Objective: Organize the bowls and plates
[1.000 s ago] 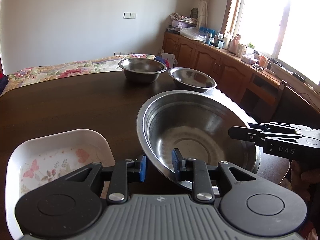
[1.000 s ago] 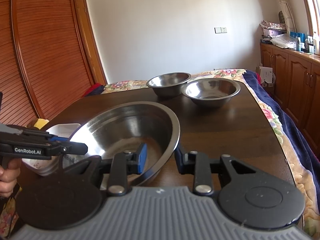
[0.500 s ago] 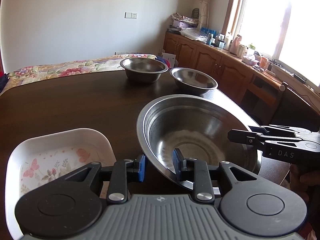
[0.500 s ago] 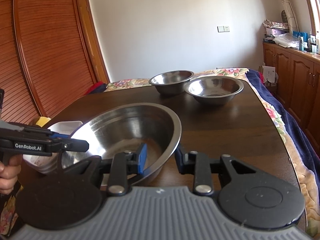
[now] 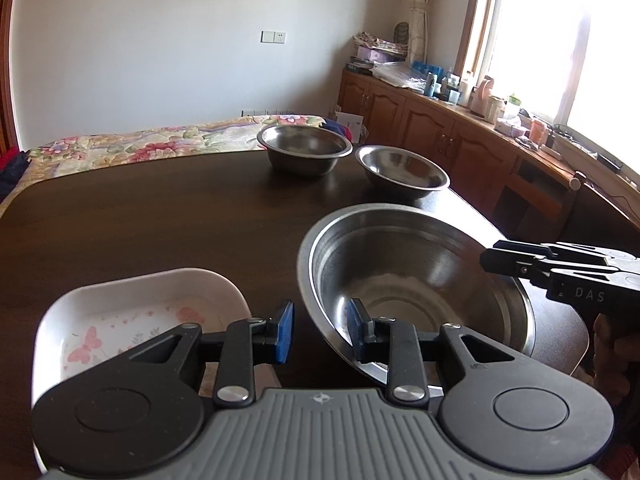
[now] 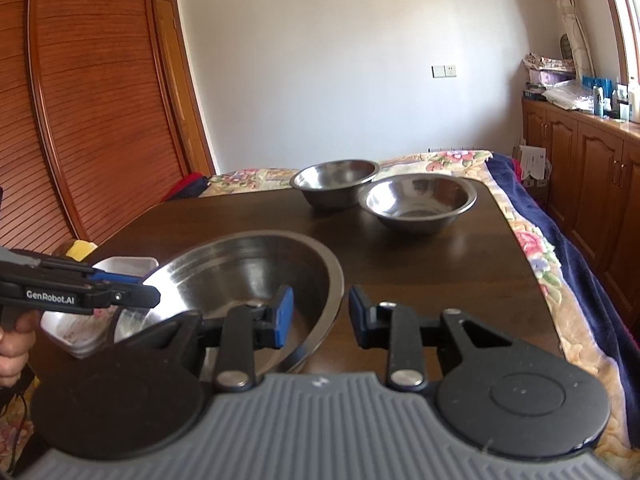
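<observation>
A large steel bowl (image 5: 400, 280) (image 6: 248, 272) sits near the front of the dark table (image 5: 140, 220). My left gripper (image 5: 320, 332) is open, its jaws standing either side of the bowl's near-left rim without pinching it. My right gripper (image 6: 320, 316) is open too, astride the rim on the opposite side; in the left wrist view its fingertips (image 5: 486, 258) hang over the right rim. A white dish with a butterfly print (image 5: 132, 312) (image 6: 128, 266) lies just left of the bowl. At the far end stand two smaller steel bowls (image 5: 304, 148) (image 5: 402, 170).
A floral cloth (image 5: 140, 144) hangs off the table's far end and right side (image 6: 536, 256). Wooden cabinets (image 5: 440, 140) with clutter on top run along the right under a window. Slatted wooden doors (image 6: 80, 120) stand to the left. A hand (image 6: 16, 344) holds each tool.
The large bowl sits lower in both views than a second ago. Each gripper tip, seen from the other camera, has drifted slightly outward from the bowl. Jaw gaps look unchanged.
</observation>
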`<state>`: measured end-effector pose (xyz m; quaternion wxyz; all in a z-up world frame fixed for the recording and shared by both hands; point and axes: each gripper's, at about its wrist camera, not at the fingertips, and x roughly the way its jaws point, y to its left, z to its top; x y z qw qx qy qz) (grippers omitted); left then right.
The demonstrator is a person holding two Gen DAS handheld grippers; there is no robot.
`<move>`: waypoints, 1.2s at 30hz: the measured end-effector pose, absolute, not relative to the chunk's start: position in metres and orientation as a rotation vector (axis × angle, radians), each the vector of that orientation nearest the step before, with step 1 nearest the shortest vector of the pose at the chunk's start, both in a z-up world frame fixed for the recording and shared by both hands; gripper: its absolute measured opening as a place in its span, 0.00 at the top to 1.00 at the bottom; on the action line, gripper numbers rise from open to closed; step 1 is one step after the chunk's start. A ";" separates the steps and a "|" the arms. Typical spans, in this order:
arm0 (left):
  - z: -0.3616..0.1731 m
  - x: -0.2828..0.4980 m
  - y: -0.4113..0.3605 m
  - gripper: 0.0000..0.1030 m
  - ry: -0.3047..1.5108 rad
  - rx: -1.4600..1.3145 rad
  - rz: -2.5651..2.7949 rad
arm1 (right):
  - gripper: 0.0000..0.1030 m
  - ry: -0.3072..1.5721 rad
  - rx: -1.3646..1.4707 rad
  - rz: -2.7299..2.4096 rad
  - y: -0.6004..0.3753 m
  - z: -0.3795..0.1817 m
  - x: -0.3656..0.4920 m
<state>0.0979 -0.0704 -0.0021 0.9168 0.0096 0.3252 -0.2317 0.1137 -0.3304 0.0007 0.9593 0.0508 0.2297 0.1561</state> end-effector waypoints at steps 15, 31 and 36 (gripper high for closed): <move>0.021 0.122 -0.053 0.68 0.612 0.017 -0.392 | 0.68 0.385 0.070 0.316 -0.343 0.029 0.140; 0.035 0.171 -0.062 0.68 0.611 0.104 -0.365 | 0.68 0.362 -0.042 0.375 -0.335 0.044 0.190; 0.040 0.191 -0.070 0.68 0.609 0.125 -0.373 | 0.68 0.361 -0.089 0.387 -0.332 0.050 0.206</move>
